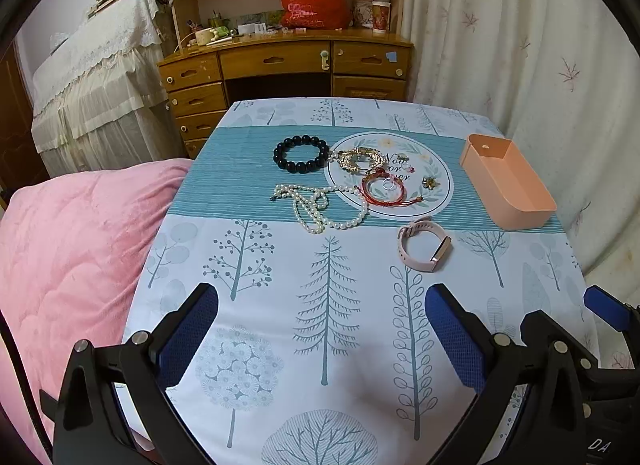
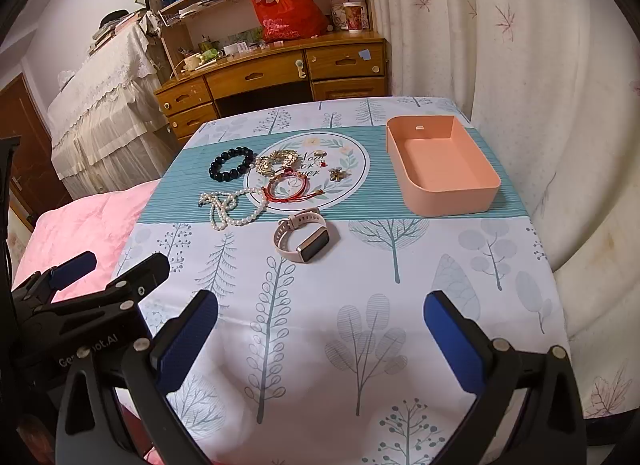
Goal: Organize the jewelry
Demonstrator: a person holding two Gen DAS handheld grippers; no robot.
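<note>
Jewelry: one black bracelet (image 1: 301, 153), one pearl necklace (image 1: 320, 207), one watch (image 1: 424, 244), one tray (image 2: 440, 165)

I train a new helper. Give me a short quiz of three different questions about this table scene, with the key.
1. True or false: the orange bin already holds jewelry.
2. Which piece lies nearest the grippers? A. black bead bracelet B. pink watch C. pearl necklace
3. Fill in: the jaws of the left gripper and right gripper are both ____.

Key: 1 false (it is empty); 2 B; 3 open.
</note>
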